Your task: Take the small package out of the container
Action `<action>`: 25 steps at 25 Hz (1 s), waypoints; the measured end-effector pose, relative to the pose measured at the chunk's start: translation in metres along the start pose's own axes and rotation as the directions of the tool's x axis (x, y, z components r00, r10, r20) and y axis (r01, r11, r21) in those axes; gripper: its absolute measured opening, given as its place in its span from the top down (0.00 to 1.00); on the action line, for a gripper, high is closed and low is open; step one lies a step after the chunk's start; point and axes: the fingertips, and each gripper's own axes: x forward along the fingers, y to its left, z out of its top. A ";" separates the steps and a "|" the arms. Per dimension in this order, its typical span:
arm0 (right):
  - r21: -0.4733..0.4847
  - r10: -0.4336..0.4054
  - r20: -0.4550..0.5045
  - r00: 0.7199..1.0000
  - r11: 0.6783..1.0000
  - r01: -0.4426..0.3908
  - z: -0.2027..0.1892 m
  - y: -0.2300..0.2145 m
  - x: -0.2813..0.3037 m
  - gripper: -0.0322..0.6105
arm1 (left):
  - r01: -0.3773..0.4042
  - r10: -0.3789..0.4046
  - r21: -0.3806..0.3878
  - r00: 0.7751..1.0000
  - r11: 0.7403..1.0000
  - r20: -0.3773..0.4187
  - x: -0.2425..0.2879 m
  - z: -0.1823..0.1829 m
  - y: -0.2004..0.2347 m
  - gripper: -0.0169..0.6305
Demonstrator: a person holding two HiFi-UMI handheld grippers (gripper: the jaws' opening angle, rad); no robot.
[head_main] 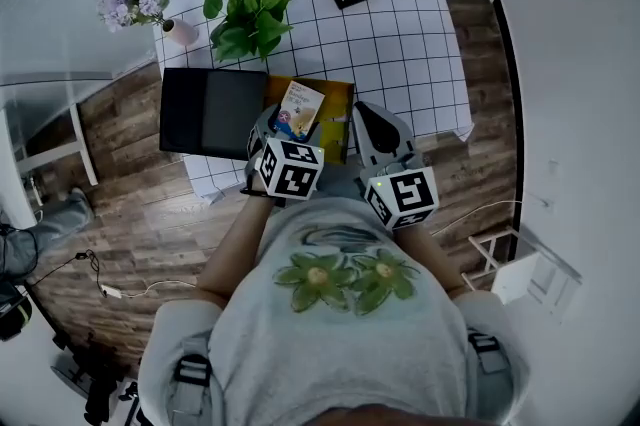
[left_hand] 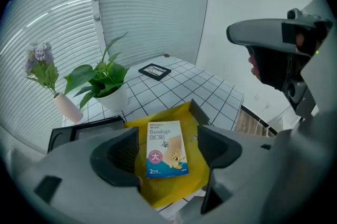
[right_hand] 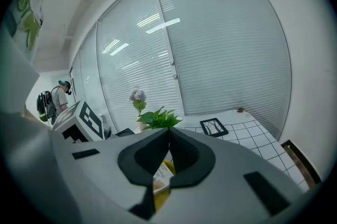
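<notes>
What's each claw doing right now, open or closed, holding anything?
Left claw: open, over the bandage box, not gripping it.
Right claw: closed, empty.

Yellow container (left_hand: 169,191), blue-and-white package (left_hand: 166,150), black-gridded white tablecloth (left_hand: 185,87)

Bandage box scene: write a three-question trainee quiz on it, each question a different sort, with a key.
1. True or false: the bandage box lies inside the black container.
2. The left tongs are: A) shut on the box, B) open, C) out of view.
3. In a few words: what does the box rest on?

Key:
1. False. It lies outside, beside the container.
2. B.
3. A yellow envelope on the checked tablecloth.
</notes>
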 end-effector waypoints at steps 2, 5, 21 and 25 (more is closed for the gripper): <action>0.006 0.008 -0.009 1.000 1.000 -0.008 -0.004 -0.002 0.003 0.94 | -0.002 0.002 -0.004 1.000 1.000 -0.016 0.006 -0.003 0.000 0.46; 0.015 0.019 -0.018 1.000 1.000 -0.019 -0.009 -0.004 0.008 0.94 | 0.000 -0.001 -0.006 0.999 1.000 -0.040 0.015 -0.008 0.000 0.46; 0.065 0.031 -0.068 0.997 0.998 -0.026 -0.035 -0.023 0.018 0.94 | -0.004 0.000 -0.022 0.985 1.000 -0.172 0.055 -0.033 0.003 0.46; 0.072 0.040 -0.085 0.996 0.997 -0.034 -0.042 -0.021 0.020 0.94 | -0.003 -0.004 -0.036 0.982 0.999 -0.188 0.060 -0.036 0.004 0.46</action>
